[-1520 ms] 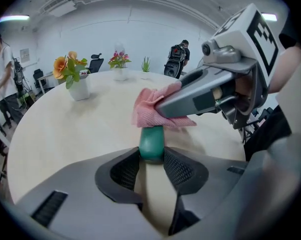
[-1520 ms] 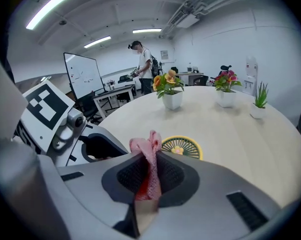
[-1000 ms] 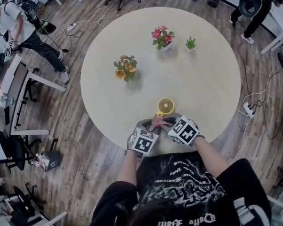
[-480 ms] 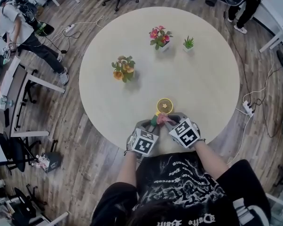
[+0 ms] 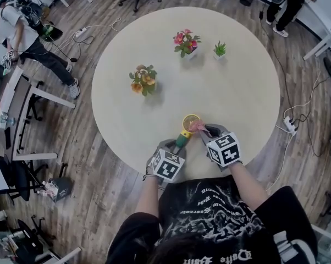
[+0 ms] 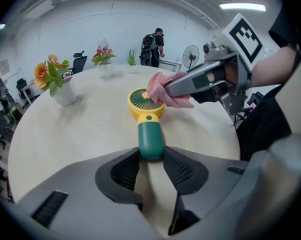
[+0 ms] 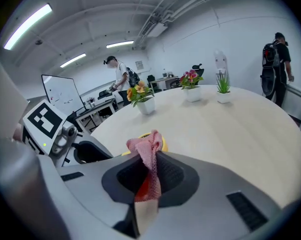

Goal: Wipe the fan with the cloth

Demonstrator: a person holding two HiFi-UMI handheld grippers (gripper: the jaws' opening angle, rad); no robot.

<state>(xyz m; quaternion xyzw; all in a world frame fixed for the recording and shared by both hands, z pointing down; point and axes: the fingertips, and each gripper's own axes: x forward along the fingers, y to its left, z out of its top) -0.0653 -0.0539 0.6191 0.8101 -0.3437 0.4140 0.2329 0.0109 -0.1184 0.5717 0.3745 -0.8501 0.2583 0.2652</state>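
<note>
Left tongs (image 6: pixel 150 158) clamped on fan (image 6: pixel 146 104) handle, at the counter's (image 5: pixel 237 81) near edge. Right tongs (image 7: pixel 149 170) clamped on cloth (image 7: pixel 146 146), cloth touching 1 side of grille. Looks mid-wipe; rest of grille and handle probably left.

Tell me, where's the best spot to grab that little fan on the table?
The green handle, end-on from the near edge of the table. The fan lies flat with its slim handle pointing there, leaving the round yellow head free for the cloth. The left gripper grips it that way.
</note>
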